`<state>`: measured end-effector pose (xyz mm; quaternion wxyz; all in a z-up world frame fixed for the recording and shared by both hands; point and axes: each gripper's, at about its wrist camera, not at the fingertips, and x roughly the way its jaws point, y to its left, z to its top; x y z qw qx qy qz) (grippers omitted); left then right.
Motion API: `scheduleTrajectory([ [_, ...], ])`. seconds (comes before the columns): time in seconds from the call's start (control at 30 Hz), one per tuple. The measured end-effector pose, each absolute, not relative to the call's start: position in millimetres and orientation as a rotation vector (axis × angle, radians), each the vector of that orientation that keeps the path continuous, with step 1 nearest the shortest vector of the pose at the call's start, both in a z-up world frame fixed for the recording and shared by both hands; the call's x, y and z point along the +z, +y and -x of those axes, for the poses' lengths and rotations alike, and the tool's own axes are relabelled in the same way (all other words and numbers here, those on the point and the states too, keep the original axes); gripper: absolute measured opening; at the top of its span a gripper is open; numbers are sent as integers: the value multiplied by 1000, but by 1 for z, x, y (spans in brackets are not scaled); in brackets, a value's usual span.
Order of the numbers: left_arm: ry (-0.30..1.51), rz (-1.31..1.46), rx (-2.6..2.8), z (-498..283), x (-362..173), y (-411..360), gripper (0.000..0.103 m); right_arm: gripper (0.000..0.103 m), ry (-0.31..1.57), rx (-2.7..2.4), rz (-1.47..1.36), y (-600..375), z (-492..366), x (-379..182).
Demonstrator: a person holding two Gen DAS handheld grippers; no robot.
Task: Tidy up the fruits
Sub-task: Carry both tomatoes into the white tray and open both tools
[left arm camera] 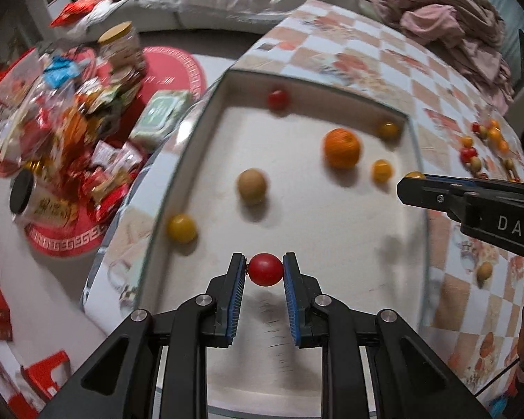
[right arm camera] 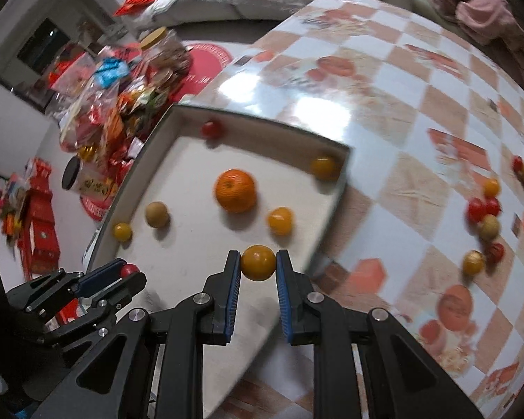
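Left gripper (left arm camera: 265, 269): clamped on a red tomato (left arm camera: 266, 269), lower centre.
Right gripper (right arm camera: 258, 263): clamped on a yellow tomato (right arm camera: 258, 263).
White tray (left arm camera: 318, 234): orange (left arm camera: 342, 148), upper right.

Pale grey floor (left arm camera: 35, 279) at left, crowded with red snack packets (left arm camera: 97, 174), a round red mat (left arm camera: 178, 70) and a lidded jar (left arm camera: 122, 49). Red boxes (right arm camera: 40, 230) stacked near the left edge. Far across, a white sofa (left arm camera: 234, 3) with red bags (left arm camera: 77, 10) on its left end; a heap of pink cloth (left arm camera: 447, 14) far right. Checked orange-and-white cloth over the desk (right arm camera: 401, 111), glossy with a bright glare patch. White wall with a dark opening (right arm camera: 42, 49) far left.
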<state>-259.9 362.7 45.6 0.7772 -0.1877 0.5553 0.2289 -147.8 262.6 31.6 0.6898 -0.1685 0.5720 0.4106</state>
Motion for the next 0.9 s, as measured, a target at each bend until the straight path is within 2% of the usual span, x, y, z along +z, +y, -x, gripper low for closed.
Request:
scheduleTrajectory([
  [0.9, 1244, 414, 544, 278, 22, 375, 24, 22, 1267, 903, 567, 307, 169, -8],
])
